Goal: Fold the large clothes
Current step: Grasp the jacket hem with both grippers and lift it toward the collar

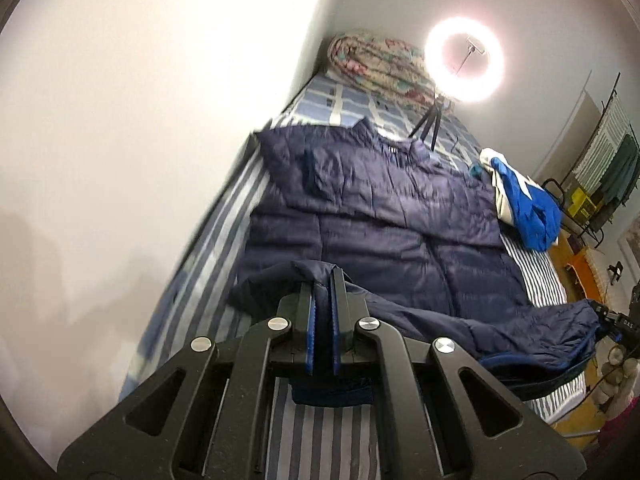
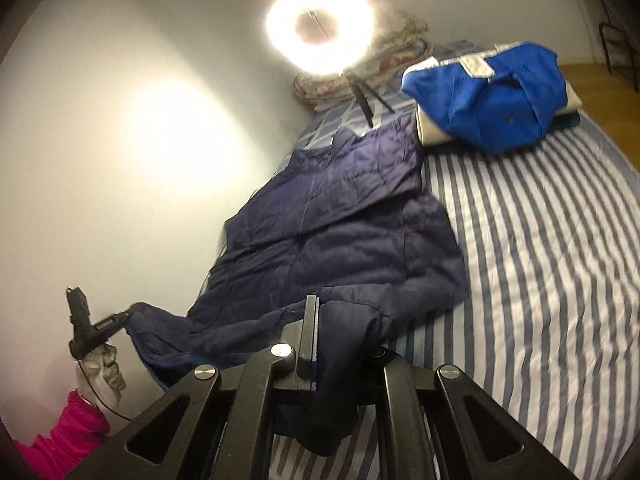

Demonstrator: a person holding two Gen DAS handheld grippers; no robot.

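Observation:
A navy quilted jacket [image 1: 380, 208] lies spread on the striped bed [image 1: 224, 232], collar toward the far end. My left gripper [image 1: 323, 276] is shut on the jacket's near hem corner, which is lifted off the sheet. In the right wrist view the jacket [image 2: 340, 216] hangs between both tools. My right gripper [image 2: 320, 308] is shut on the other hem corner, and the cloth drapes over and hides its right finger. The right gripper [image 1: 600, 312] shows at the left view's far right edge. A gloved hand with a pink sleeve [image 2: 64, 440] holds the left gripper [image 2: 132, 311].
A ring light [image 1: 464, 60] on a small tripod stands at the head of the bed, beside a rolled floral quilt [image 1: 376, 64]. Folded blue and white clothes [image 2: 492, 96] are stacked to the jacket's right. A white wall [image 1: 120, 120] runs along the bed's left side.

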